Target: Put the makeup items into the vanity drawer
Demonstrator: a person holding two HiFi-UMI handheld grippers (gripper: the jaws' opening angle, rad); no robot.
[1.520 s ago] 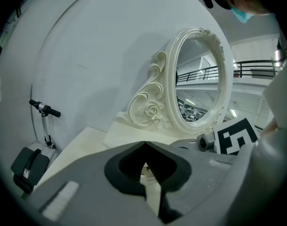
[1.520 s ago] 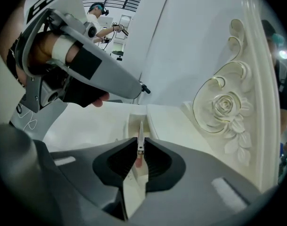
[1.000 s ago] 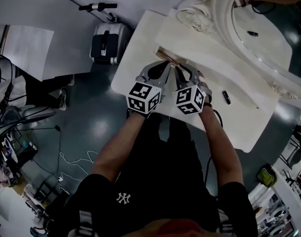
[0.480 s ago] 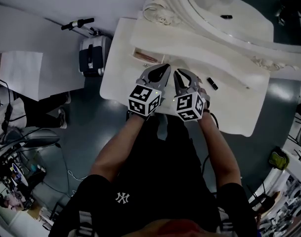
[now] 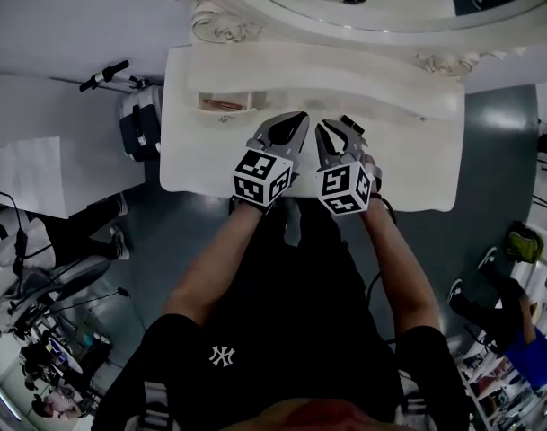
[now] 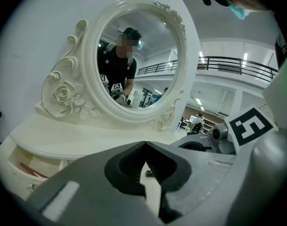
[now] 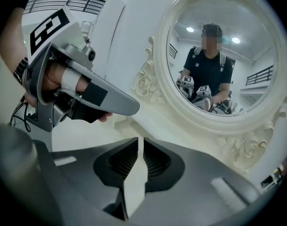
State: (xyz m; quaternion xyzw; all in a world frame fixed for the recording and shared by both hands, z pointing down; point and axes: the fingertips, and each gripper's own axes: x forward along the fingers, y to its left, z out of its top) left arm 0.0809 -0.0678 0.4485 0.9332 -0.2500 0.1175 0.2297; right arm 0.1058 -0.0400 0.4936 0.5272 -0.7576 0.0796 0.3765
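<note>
Counter (image 5: 197, 155): the white top of a vanity, seen from above. A raised tier and a carved oval mirror (image 6: 134, 55) run along its back edge.
Drawer (image 6: 46, 163): a small drawer in the raised tier, toward the counter's back left corner. It stands open.
Makeup items (image 5: 221, 105): slim reddish sticks lying inside the open drawer.
Black item (image 5: 348, 122): a small dark stick on the counter near its middle, at the foot of the tier. It lies just beyond my right gripper and is partly hidden by it.
Left gripper (image 5: 295, 119): above the middle of the counter's front edge, just beside the right one. My fingers (image 6: 119, 166) meet at the tips and grip nothing.
Right gripper (image 5: 334, 126): also above the middle of the front edge, aimed toward the mirror. My fingers (image 7: 155, 161) have just been closing and now stand a narrow slit apart. They are empty, and white shows through the gap.
Reflection: the mirror shows me in a dark shirt and cap, holding both grippers.
</note>
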